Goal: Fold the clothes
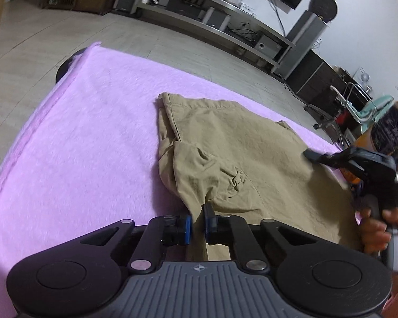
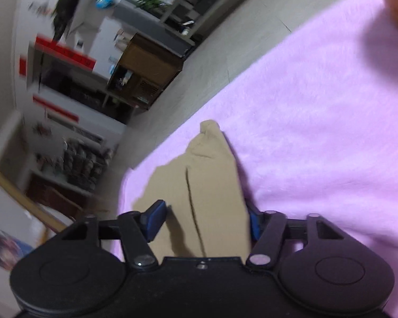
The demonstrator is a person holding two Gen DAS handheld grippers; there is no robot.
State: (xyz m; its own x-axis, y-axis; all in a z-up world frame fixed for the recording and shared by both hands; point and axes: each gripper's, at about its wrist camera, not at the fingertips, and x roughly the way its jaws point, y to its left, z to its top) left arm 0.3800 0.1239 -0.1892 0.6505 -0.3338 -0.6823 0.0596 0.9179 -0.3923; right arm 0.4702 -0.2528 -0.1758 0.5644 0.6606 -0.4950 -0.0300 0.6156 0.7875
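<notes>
Khaki shorts (image 1: 238,145) lie folded on a pink fleece blanket (image 1: 92,132). My left gripper (image 1: 197,220) is shut on their near edge, with a pinch of cloth between its blue pads (image 1: 186,225). In the left wrist view my right gripper (image 1: 314,157) comes in from the right, its tip on the right edge of the shorts. In the right wrist view its jaws stand wide apart, so the right gripper (image 2: 205,220) is open. A raised fold of the shorts (image 2: 212,175) lies between its fingers, over the blanket (image 2: 318,132).
A hand (image 1: 376,228) holds the right gripper at the right edge. The blanket's far edge (image 1: 172,63) drops to a tiled floor (image 1: 66,31). Beyond it stand metal shelves (image 1: 199,13) and a tall speaker (image 1: 305,37). A wooden cabinet (image 2: 148,66) stands past the blanket.
</notes>
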